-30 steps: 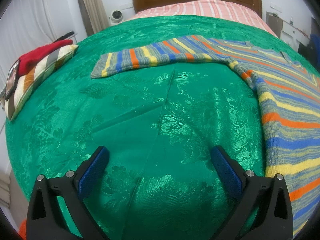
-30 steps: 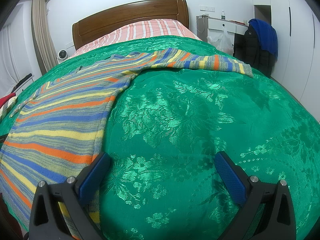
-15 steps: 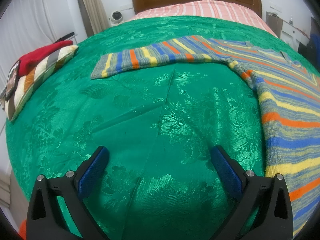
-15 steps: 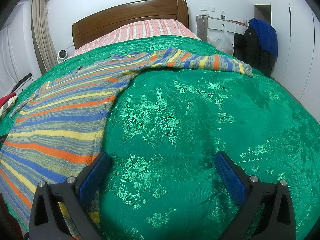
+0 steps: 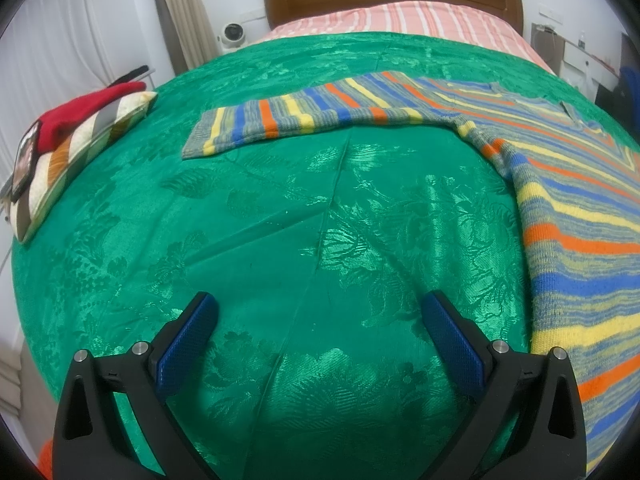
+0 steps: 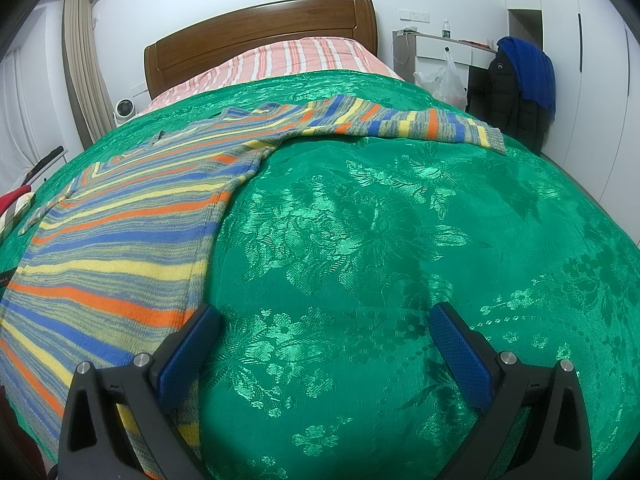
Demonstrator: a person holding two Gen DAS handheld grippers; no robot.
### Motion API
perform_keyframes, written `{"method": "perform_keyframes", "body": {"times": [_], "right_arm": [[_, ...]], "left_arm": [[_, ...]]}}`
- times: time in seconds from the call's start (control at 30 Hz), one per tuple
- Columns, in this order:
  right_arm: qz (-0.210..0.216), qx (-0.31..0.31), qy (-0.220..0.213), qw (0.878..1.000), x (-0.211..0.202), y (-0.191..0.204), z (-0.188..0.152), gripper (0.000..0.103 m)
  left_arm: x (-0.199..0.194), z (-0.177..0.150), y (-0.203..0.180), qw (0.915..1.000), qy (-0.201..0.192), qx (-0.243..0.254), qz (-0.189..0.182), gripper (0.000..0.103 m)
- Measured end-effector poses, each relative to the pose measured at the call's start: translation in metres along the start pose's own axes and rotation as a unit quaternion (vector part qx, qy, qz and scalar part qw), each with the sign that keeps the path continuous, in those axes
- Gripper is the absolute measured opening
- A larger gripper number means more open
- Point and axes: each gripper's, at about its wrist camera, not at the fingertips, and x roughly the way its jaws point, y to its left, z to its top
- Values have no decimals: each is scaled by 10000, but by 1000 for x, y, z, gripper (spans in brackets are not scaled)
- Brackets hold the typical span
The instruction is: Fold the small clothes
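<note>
Covering nearly the whole bed (image 5: pixel 120 208) is a green patterned bedspread (image 6: pixel 400 240), which serves as the flat work surface for folding. On it lies the striped sweater (image 6: pixel 120 240), spread out flat with both sleeves extended sideways, a layout that exposes every edge for the first fold. Its body runs between the two grippers; one sleeve (image 5: pixel 288 120) reaches toward the striped pillow (image 5: pixel 80 140) at the bed's left edge, the other sleeve (image 6: pixel 420 124) toward the chair with the dark jacket (image 6: pixel 508 96). The left gripper (image 5: pixel 318 312) hovers over bare bedspread, just beside the sweater's side seam, jaws wide and empty. The right gripper (image 6: pixel 324 324) hangs at the opposite side seam, jaws likewise wide and empty, one blue pad (image 6: pixel 188 348) overlapping the knit's edge in view. Judged from this, no fold has begun; each gripper appears staged to take a side.
</note>
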Motion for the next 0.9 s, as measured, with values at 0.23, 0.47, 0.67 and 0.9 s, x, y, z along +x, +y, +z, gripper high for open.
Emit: {"method": "perform_keyframes", "body": {"times": [0.23,0.47,0.67,0.9], "right_arm": [[0,-3,1,10000,0,0,0,103],[-21,-13,130,9999,-1,1,2,103],[619,581,390,9956,-14,-34,38,102],[1220,2774,109,9529,24,-160,107,102]], "left_arm": [[0,0,0,10000,-5,1,7,102],[0,-1,0,10000,-7,2,2,102],[-1,-1,-1,10000,-42,7,-12,102],[-2,-4,-2,9999,-124,-13,-4,102]]}}
